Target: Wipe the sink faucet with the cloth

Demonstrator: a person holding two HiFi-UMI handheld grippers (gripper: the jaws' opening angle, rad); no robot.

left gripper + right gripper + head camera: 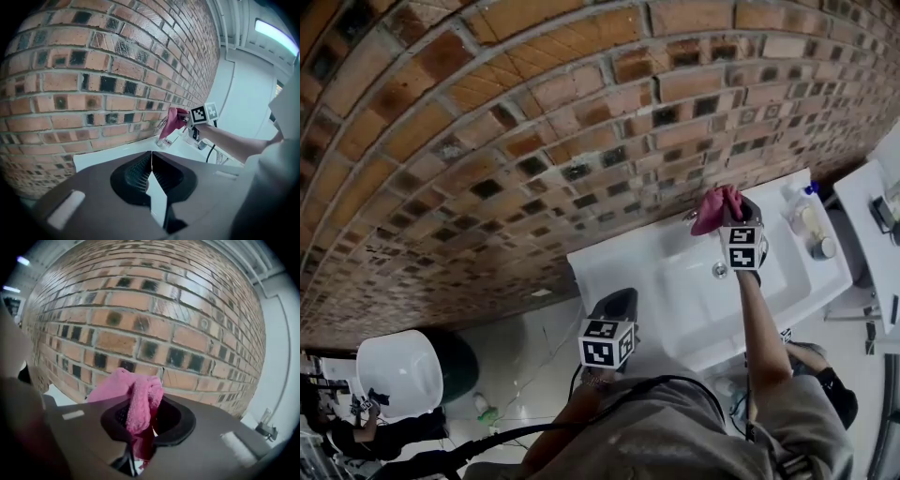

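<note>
Brick-walled washroom: our right gripper clamps a fluffy pink cloth at the white sink's back-edge chrome faucet for wiping; our left gripper waits, jaws together.

The pink cloth is bunched into a soft wad and pinched between the jaws of the right gripper, its loose end spilling forward. It sits right at the small chrome faucet, on the back rim of the white sink by the brick wall.
</note>
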